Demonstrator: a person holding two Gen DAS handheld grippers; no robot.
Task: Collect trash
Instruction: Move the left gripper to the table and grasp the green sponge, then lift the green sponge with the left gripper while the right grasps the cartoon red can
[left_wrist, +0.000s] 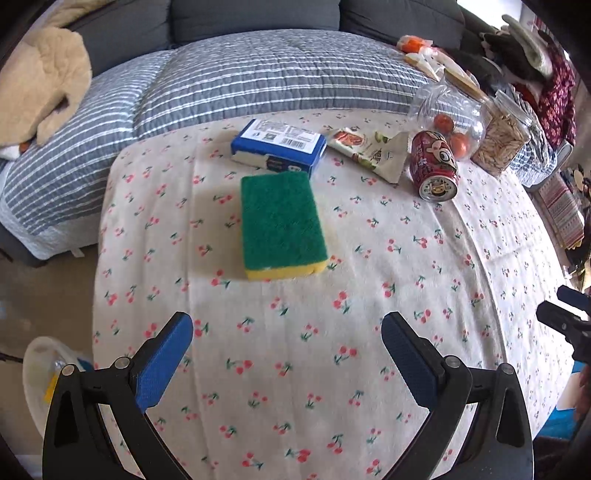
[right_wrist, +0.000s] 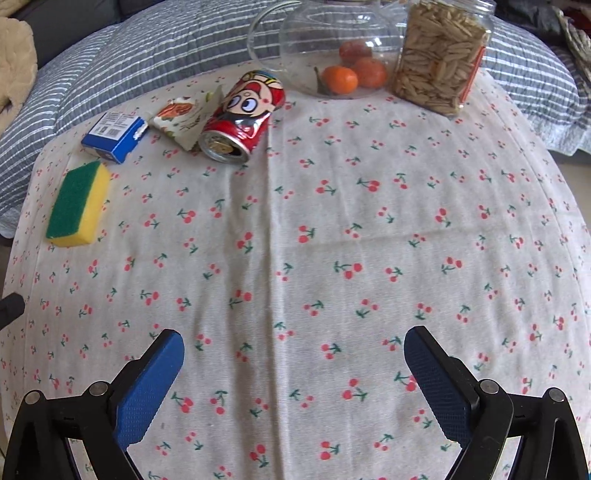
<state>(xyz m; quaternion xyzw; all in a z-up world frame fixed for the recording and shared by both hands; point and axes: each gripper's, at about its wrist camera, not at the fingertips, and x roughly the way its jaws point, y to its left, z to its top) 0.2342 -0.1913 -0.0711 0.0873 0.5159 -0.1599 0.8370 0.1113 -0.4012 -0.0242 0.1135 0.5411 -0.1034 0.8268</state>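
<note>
A red drink can (left_wrist: 435, 166) (right_wrist: 242, 116) lies on its side on the cherry-print tablecloth (left_wrist: 295, 350) (right_wrist: 332, 240). A crumpled snack wrapper (left_wrist: 369, 149) (right_wrist: 184, 116) lies beside it, and a blue-and-white box (left_wrist: 279, 146) (right_wrist: 116, 134) lies left of the wrapper. A green-and-yellow sponge (left_wrist: 282, 225) (right_wrist: 79, 205) lies nearer. My left gripper (left_wrist: 287, 334) is open and empty, short of the sponge. My right gripper (right_wrist: 293, 350) is open and empty over bare cloth, well short of the can.
A clear glass jar with oranges (left_wrist: 452, 118) (right_wrist: 343, 51) and a jar of seeds (left_wrist: 502, 136) (right_wrist: 439, 55) stand at the far side. A striped quilt (left_wrist: 221, 85) covers the sofa behind. A white bin (left_wrist: 44, 384) stands on the floor at left.
</note>
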